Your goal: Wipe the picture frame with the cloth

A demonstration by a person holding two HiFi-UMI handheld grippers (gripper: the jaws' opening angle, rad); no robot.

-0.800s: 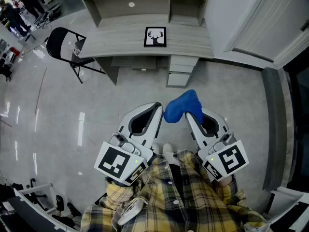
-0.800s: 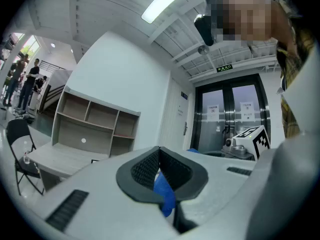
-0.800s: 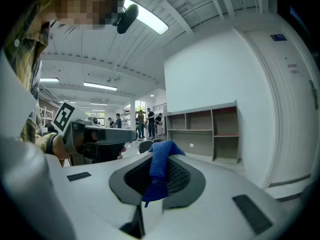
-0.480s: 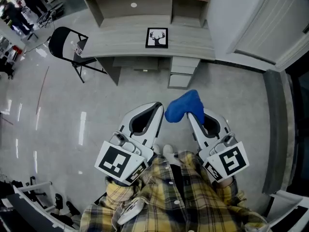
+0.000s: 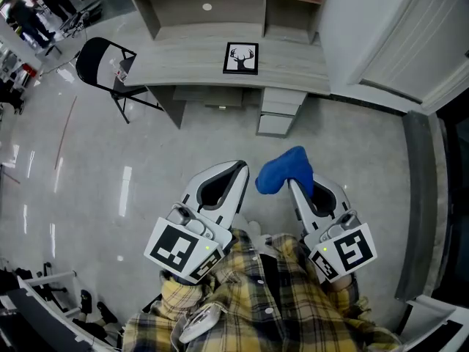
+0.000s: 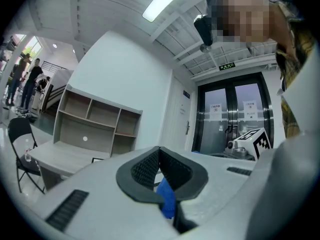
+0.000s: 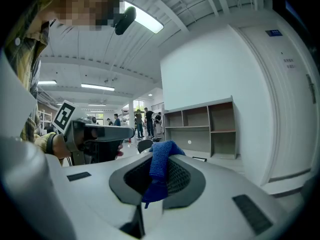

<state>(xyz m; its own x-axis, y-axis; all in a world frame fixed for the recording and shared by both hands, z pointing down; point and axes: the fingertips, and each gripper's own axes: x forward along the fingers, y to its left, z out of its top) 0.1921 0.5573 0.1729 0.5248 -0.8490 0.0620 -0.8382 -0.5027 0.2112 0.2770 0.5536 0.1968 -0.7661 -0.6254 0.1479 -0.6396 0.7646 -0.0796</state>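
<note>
One nubby blue cloth (image 5: 282, 171) bunches in right tool (image 5: 294, 185).

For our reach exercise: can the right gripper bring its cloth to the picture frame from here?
Probably not yet. The right gripper holds the cloth well short of the picture frame; bare floor lies between, nothing blocks, so stepping closer should do.

Bright, even light from ceiling strip lights (image 6: 167, 1); glare streaks on glossy floor (image 5: 124, 193); gripper views fisheye-warped, corners black.
</note>
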